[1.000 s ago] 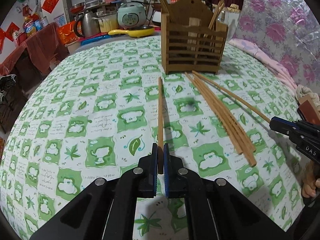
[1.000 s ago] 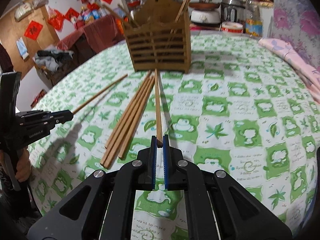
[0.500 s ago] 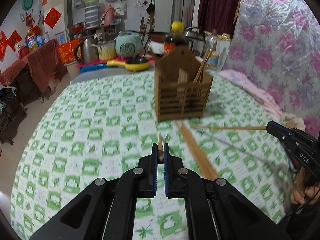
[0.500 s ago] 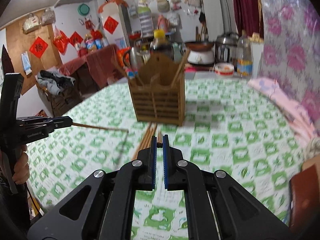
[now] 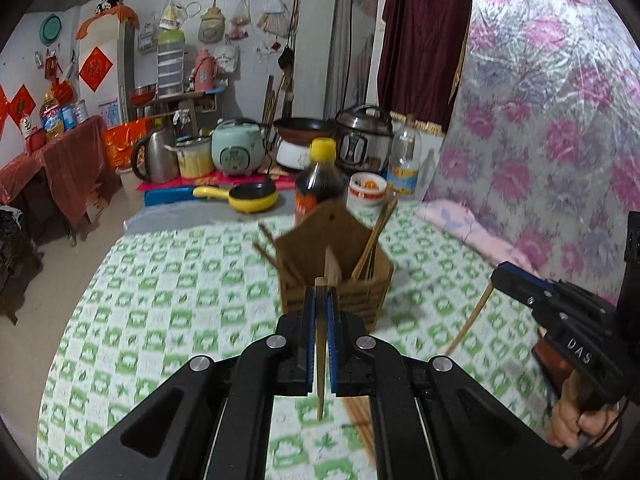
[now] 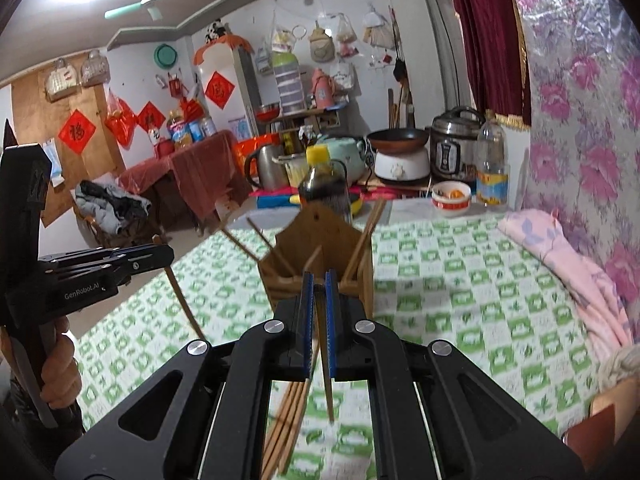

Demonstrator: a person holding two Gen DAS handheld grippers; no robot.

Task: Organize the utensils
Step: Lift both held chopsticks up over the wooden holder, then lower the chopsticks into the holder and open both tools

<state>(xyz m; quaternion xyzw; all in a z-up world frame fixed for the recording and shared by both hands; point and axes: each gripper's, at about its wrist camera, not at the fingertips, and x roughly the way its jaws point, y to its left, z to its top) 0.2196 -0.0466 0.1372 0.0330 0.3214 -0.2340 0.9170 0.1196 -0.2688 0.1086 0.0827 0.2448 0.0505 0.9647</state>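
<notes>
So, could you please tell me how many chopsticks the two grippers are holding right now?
2: a chopstick clamped in the left gripper, and a second chopstick in the right gripper. Both hang downward. A further one hidden between the pads seems unlikely.

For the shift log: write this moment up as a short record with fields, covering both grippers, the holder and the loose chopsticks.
left gripper: shut on one chopstick, which hangs down over the tablecloth
right gripper: shut on a second chopstick, also lifted off the cloth
wooden holder: upright on the table beyond both grippers, several chopsticks already standing in it
loose chopsticks: a bunch lying flat on the cloth
stage: two chopsticks picked up, not yet in the holder
</notes>
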